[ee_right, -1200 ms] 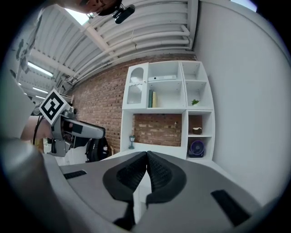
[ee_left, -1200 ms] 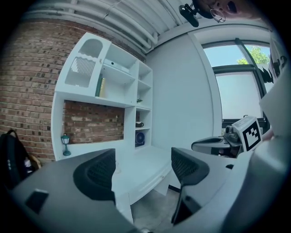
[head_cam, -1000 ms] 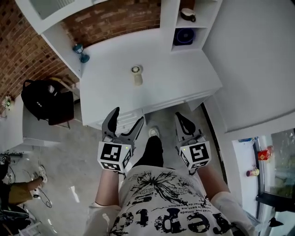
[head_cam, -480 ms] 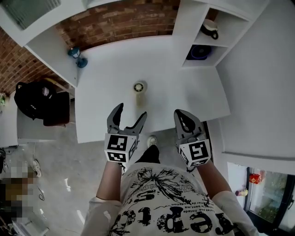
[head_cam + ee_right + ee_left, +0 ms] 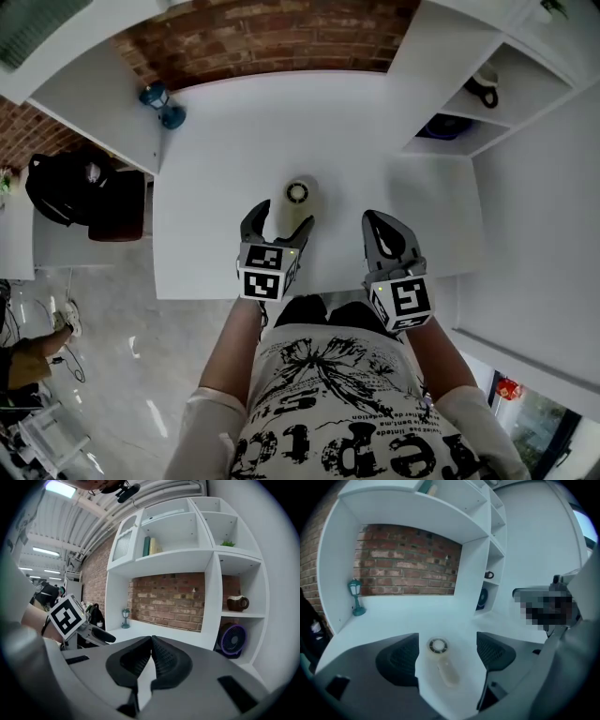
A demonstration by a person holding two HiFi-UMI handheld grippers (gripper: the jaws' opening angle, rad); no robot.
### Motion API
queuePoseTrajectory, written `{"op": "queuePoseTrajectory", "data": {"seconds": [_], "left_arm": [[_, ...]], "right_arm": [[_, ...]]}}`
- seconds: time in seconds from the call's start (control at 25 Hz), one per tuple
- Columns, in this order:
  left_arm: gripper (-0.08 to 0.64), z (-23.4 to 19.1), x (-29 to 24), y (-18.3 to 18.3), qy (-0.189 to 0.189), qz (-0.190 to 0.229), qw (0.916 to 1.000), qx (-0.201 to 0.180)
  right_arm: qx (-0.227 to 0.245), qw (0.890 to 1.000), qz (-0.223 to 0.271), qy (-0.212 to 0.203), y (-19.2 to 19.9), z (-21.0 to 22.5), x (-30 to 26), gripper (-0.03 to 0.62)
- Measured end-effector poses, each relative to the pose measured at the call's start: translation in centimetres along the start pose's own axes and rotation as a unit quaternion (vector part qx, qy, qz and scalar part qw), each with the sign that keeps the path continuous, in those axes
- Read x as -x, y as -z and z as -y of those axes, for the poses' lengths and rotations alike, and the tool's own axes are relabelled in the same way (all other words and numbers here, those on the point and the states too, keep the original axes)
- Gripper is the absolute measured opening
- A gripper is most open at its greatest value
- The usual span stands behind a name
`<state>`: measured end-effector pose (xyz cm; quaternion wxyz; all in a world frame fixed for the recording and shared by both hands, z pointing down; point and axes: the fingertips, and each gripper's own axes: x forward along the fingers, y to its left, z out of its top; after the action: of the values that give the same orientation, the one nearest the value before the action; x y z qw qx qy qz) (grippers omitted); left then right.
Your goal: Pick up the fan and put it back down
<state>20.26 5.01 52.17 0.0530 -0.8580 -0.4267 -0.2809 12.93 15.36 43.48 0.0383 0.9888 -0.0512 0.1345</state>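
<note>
looking straight down on a broad white desk top (image 5: 225, 141), red brick wall (image 5: 272, 42) behind, white shelf cubbies (image 5: 422, 66) off to the right. much closer in than a second ago: stepped right up, both tools now out over the near edge rather than hanging short of it.

on the left, the left gripper (image 5: 278, 221), fingers released and spread wide, now bracketing the target where half a second back it sat clear of it. on the right, the right gripper (image 5: 380, 225), clenched on nothing, pads pressed together, idling just beside.

between those open left jaws, the small cream handheld fan (image 5: 292, 199), lying flat on the desk, round head away, handle toward the near edge, a clear gap on either side. reads as approach finished, pick not yet begun; probably calls for lowering and squeezing on the handle. slim and smooth, so could roll or slip if pinched off-centre.

far back left, a little teal lantern ornament (image 5: 161, 103), well apart from the action.
</note>
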Motion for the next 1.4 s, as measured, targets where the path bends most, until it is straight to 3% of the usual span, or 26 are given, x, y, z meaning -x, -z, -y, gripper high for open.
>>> {"op": "queuePoseTrajectory", "data": {"seconds": [0.44,0.76,1.0,1.4], "left_arm": [[0.37,-2.8,-10.1,4.6,-0.037,-0.118,0.9914,0.042],[0.376,-3.9,-14.1,6.4,-0.069,-0.172,0.9811,0.057],[0.375,-4.2,-15.6,7.4,-0.078,-0.19,0.9765,0.066],[0.376,-4.5,-15.5,7.5,-0.08,-0.178,0.9787,0.063]], "right_arm": [[-0.008,0.999,-0.039,-0.007,2.8,4.7,-5.2,0.015],[-0.037,0.997,-0.065,-0.029,4.3,8.4,-8.6,0.015],[-0.041,0.995,-0.08,-0.037,5.3,10.1,-10.4,0.015],[-0.039,0.994,-0.086,-0.046,5.7,10.0,-11.0,0.015]]}}
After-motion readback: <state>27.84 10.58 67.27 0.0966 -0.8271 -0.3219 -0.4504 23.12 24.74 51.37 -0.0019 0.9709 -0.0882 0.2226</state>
